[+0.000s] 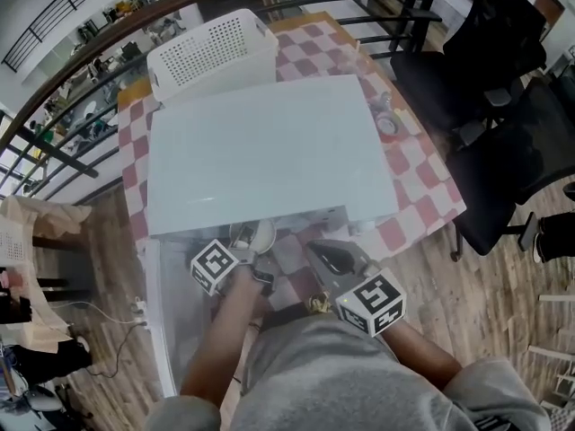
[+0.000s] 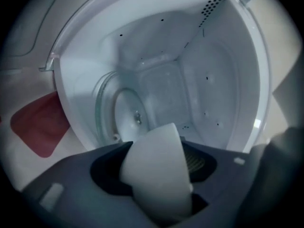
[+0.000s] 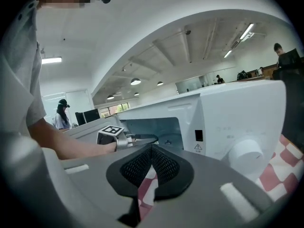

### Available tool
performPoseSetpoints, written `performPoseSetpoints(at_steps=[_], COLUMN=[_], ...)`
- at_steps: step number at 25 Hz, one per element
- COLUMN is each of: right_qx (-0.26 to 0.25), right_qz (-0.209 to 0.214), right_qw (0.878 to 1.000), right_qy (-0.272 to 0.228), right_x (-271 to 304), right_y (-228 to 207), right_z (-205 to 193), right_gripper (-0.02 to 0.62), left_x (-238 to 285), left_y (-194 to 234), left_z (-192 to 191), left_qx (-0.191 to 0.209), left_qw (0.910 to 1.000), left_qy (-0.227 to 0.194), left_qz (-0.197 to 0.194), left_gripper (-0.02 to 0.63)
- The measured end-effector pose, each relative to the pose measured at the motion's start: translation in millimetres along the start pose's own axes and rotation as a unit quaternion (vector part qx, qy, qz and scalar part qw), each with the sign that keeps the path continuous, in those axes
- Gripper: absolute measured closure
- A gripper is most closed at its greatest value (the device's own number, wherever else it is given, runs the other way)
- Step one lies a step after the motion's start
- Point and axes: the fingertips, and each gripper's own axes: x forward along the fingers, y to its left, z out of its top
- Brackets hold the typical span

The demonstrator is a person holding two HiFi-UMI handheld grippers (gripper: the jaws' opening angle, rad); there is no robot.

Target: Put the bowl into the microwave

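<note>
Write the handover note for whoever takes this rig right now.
Left tool: shut on the white bowl, held at the open mouth of the microwave, not set down.
Right tool: shut, empty, in front of the microwave near its control side.
Done: the microwave stands open; the bowl is lifted and at the cavity.
Left: set the bowl on the glass turntable, release, withdraw. Closing up probably follows.
</note>
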Motion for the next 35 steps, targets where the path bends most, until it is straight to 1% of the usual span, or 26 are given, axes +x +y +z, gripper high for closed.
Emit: performPoseSetpoints(at_steps=[2,7,9,11,12,14,15,17,18,19,20,21,23,24,26,27,30,32,33,35], right_qx=[0.003,0.011,0.023,0.047,0.063,0.099,0.115,0.152,0.175,0.194,0.206,0.211,0.220,0.232,0.254,0.258,0.266,0.276,0.286,0.323], right_qz=[0.007,0.014,0.010,0.007,0.011,0.020,0.023,0.030,0.037,0.041,0.039,0.032,0.020,0.024,0.035,0.036,0.029,0.027,0.024,0.019], right_qw=[1.000,0.999,0.999,0.998,0.997,0.994,0.992,0.987,0.984,0.980,0.977,0.976,0.974,0.970,0.964,0.963,0.961,0.958,0.956,0.945], right_qy=[0.008,0.027,0.035,0.042,0.046,0.047,0.043,0.034,0.029,0.027,0.031,0.040,0.060,0.066,0.070,0.071,0.074,0.071,0.067,0.052], right_x=[12,41,55,72,81,94,98,102,102,102,104,107,114,116,122,124,129,130,131,132], right_y=[1,-2,-7,-11,-11,-11,-11,-11,-9,-8,-8,-8,-9,-7,-3,-3,-7,-6,-6,-9], right_z=[-3,-13,-20,-26,-29,-31,-31,-27,-24,-21,-20,-22,-31,-36,-40,-41,-40,-39,-39,-36], right_gripper=[0.598,0.598,0.598,0.597,0.577,0.509,0.510,0.480,0.477,0.456,0.427,0.416,0.417,0.427,0.470,0.460,0.499,0.508,0.509,0.522], left_x=[4,11,12,13,14,14,13,11,9,9,8,8,7,6,4,4,4,1,0,-2], left_y=[-2,-7,-8,-9,-10,-10,-9,-6,-6,-6,-6,-7,-8,-8,-8,-8,-9,-8,-8,-9], left_z=[4,11,12,12,12,13,15,19,20,21,21,21,20,18,15,14,15,14,14,13], left_qx=[-0.005,0.002,0.003,0.003,0.003,0.001,-0.002,-0.012,-0.017,-0.018,-0.017,-0.015,-0.012,-0.006,0.006,0.009,0.012,0.017,0.017,0.019], left_qw=[1.0000,0.9999,0.9999,0.9998,0.9997,0.9996,0.9996,0.9994,0.9992,0.9991,0.9989,0.9988,0.9987,0.9989,0.9990,0.9990,0.9991,0.9991,0.9990,0.9986], left_qy=[-0.001,0.005,0.005,0.006,0.008,0.007,0.002,-0.004,-0.004,-0.002,0.000,0.000,-0.001,0.000,0.006,0.007,0.006,0.008,0.011,0.016], left_qz=[-0.004,-0.011,-0.015,-0.020,-0.023,-0.027,-0.028,-0.032,-0.035,-0.039,-0.043,-0.047,-0.049,-0.047,-0.043,-0.042,-0.040,-0.039,-0.041,-0.047], left_gripper=[0.324,0.299,0.299,0.299,0.300,0.299,0.299,0.299,0.305,0.311,0.311,0.311,0.311,0.311,0.311,0.310,0.299,0.298,0.292,0.259])
